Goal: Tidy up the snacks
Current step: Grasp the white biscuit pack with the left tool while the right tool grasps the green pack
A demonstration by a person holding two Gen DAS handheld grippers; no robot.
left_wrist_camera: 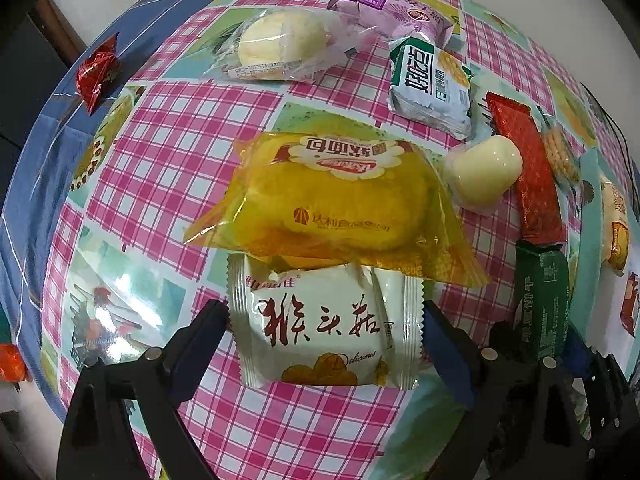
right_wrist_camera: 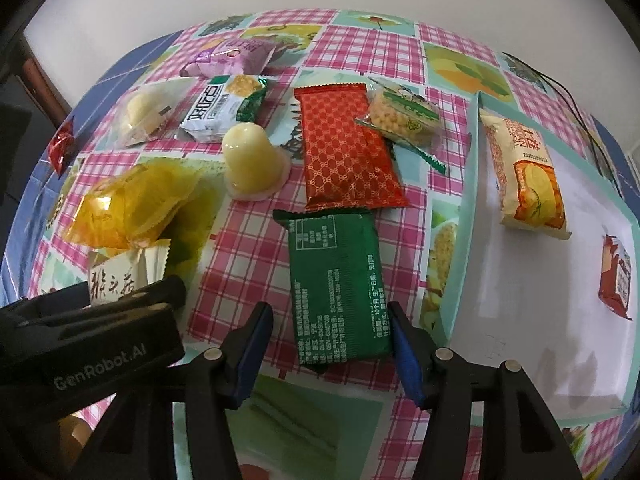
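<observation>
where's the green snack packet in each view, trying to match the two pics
Left wrist view: the green snack packet lies at the lower right, just below the red patterned packet.
Right wrist view: the green snack packet lies at centre, its near end between the open fingers of the right claw.
Shared landmark: the pale jelly cup, left of the red patterned packet in both.

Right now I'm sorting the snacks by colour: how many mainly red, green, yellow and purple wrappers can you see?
Red: 3 (red packet, red candy, tray packet)
Green: 1 (green packet)
Yellow: 1 (yellow packet)
Purple: 1 (purple packet)
Total: 6
</observation>
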